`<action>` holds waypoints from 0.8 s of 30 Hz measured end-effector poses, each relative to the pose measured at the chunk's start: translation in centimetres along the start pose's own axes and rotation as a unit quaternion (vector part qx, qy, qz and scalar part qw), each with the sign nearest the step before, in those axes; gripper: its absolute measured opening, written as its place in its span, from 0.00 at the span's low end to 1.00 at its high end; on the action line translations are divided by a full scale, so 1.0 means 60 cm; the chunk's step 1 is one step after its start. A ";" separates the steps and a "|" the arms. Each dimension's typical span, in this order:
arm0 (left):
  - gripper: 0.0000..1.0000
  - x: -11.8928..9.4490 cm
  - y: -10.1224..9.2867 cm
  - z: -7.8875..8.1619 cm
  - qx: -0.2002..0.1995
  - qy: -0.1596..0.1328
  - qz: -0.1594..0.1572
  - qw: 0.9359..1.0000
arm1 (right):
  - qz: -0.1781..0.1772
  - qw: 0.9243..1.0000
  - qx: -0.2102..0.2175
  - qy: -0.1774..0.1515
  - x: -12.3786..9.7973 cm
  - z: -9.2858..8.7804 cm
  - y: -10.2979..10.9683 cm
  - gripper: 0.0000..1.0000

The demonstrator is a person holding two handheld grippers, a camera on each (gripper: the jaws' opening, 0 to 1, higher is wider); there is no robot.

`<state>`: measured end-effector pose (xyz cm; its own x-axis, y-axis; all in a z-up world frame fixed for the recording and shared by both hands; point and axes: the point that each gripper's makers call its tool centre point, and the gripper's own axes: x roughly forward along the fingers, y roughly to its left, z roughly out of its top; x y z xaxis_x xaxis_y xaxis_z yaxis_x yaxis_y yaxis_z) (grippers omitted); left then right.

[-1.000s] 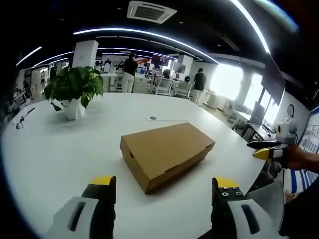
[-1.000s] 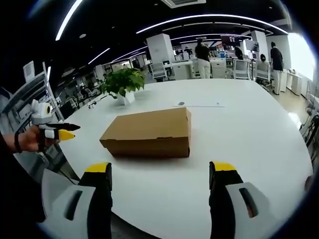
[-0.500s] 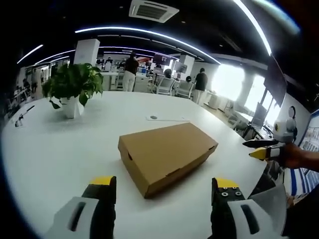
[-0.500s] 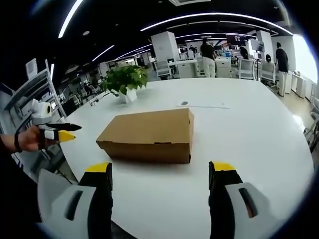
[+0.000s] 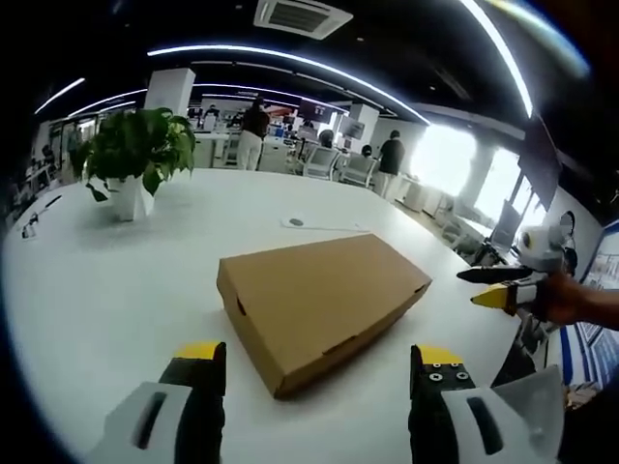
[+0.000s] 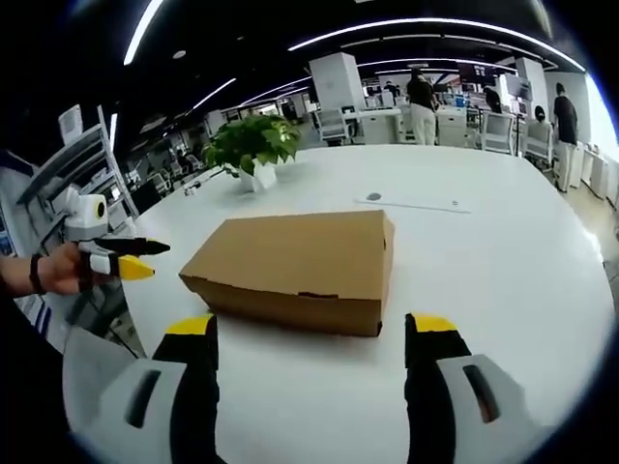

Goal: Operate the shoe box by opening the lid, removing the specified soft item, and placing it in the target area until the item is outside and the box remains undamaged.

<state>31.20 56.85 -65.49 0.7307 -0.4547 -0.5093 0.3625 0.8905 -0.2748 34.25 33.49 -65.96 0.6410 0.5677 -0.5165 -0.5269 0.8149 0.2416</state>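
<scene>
A closed brown cardboard shoe box [image 5: 321,300] [image 6: 299,267] lies on a white table [image 5: 126,280] [image 6: 503,261], its lid down. In the left gripper view my left gripper [image 5: 316,367] stands open just short of the box's near corner, nothing between its jaws. My right gripper [image 6: 313,340] is open too, close in front of the box's long side. The right gripper [image 5: 495,287] enters the left gripper view at the right edge, held by a hand. The left gripper [image 6: 126,259] shows at the left of the right gripper view, jaws apart.
A potted green plant [image 5: 131,155] [image 6: 253,147] stands on the far side of the table. A flat sheet with a small dark object [image 5: 308,224] [image 6: 411,203] lies beyond the box. People, desks and chairs are in the office behind.
Both views have drawn closer to the box, which looms larger now. The box itself has not moved and both grippers stay open.
</scene>
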 end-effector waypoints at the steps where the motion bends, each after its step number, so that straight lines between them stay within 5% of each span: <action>1: 0.79 0.003 0.002 -0.001 0.000 0.001 0.000 1.000 | 0.001 1.000 0.003 0.000 0.004 0.001 -0.002 0.74; 12: 0.79 0.034 0.018 -0.013 -0.004 0.014 0.003 1.000 | 0.001 1.000 0.026 0.004 0.050 0.001 -0.027 0.73; 24: 0.77 0.075 0.023 -0.026 -0.006 0.025 -0.001 1.000 | 0.020 0.999 0.021 0.034 0.101 -0.021 -0.016 0.71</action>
<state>34.11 56.02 -69.45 0.6994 -0.4575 -0.5491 0.3575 0.8892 -0.2855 37.95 36.02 -70.38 0.5792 0.5918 -0.5606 -0.5271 0.7965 0.2963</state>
